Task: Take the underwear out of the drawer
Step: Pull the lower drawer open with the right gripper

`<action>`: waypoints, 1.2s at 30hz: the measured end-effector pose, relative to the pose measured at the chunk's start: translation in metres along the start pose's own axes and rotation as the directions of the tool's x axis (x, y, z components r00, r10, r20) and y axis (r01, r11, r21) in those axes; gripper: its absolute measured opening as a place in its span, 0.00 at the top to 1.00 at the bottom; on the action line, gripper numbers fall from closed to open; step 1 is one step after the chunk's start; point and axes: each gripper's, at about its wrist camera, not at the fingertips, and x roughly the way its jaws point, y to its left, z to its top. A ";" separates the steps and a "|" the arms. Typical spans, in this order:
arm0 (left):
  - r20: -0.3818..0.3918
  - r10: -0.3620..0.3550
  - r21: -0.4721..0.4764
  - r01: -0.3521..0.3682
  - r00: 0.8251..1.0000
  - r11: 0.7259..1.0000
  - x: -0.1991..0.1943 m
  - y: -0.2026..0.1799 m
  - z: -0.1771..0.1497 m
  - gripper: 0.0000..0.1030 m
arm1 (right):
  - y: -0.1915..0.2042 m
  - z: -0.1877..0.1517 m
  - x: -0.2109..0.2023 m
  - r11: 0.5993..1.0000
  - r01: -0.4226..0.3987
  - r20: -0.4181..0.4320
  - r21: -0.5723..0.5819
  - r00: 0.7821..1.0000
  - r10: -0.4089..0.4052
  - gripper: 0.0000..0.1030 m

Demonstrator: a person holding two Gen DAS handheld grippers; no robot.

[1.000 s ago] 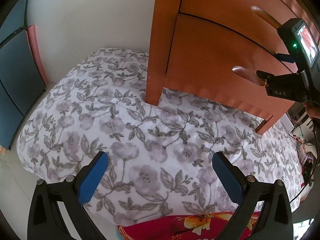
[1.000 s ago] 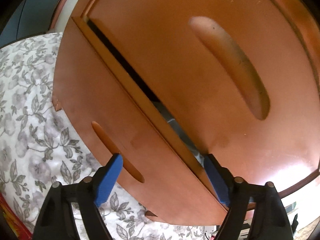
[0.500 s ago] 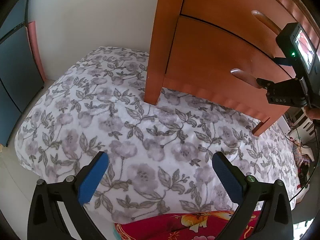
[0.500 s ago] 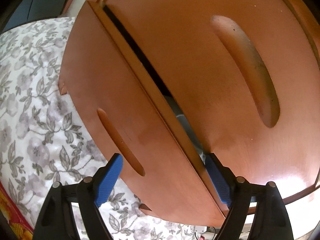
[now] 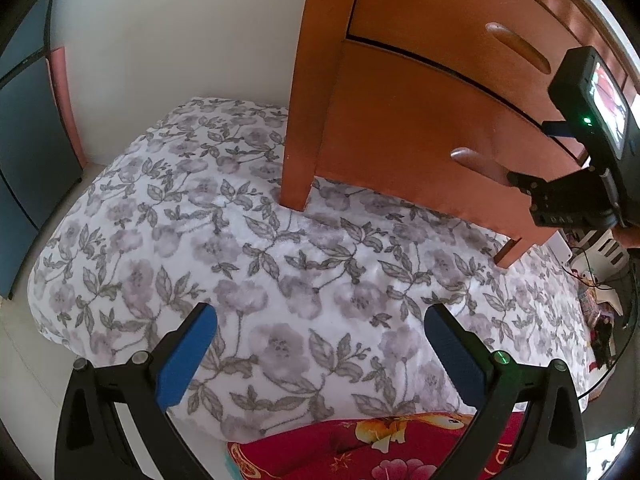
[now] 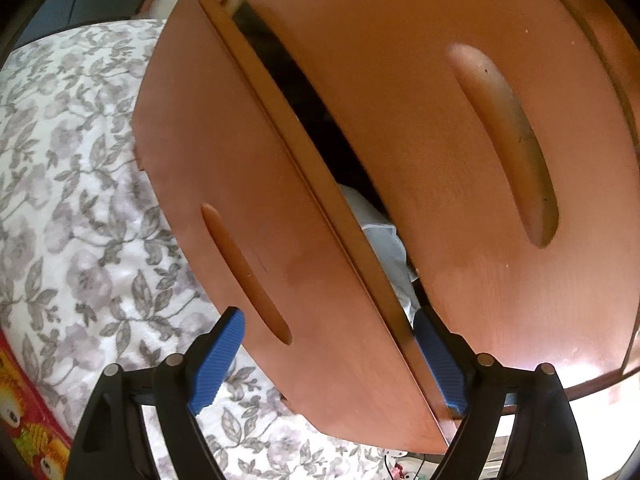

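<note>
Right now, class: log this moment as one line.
stage: opening lower drawer | right gripper: open, straddling drawer front | left gripper: open, idle | pale fabric visible

White wall (image 5: 180,32) ahead-left of left tongs (image 5: 320,354). Floral bedspread (image 5: 280,260) below them, red patterned cloth (image 5: 360,448) nearest. Dark blue panels (image 5: 28,132) far left. Daylight, soft.

A bed (image 5: 280,280) carries everything here, covered by a white bedspread (image 5: 168,240) printed with grey-purple flowers and leaves. A wooden chest of drawers (image 5: 400,128) stands directly on the bedspread, its front legs (image 5: 296,196) pressing into the fabric. At the near edge lies a red cloth (image 5: 340,448) with a yellow and pink flower pattern, touching the bedspread.
</note>
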 end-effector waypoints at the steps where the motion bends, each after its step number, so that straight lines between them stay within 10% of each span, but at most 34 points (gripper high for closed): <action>1: -0.001 -0.005 0.001 0.005 1.000 1.000 -0.001 -0.001 0.000 0.00 | 0.000 -0.002 -0.004 1.000 -0.017 -0.001 -0.009 1.000 0.017 0.14; 36: -0.040 -0.038 0.108 0.042 0.999 0.993 -0.022 -0.019 -0.020 0.00 | 0.044 -0.025 -0.044 0.998 -0.061 -0.022 -0.006 0.998 0.061 0.26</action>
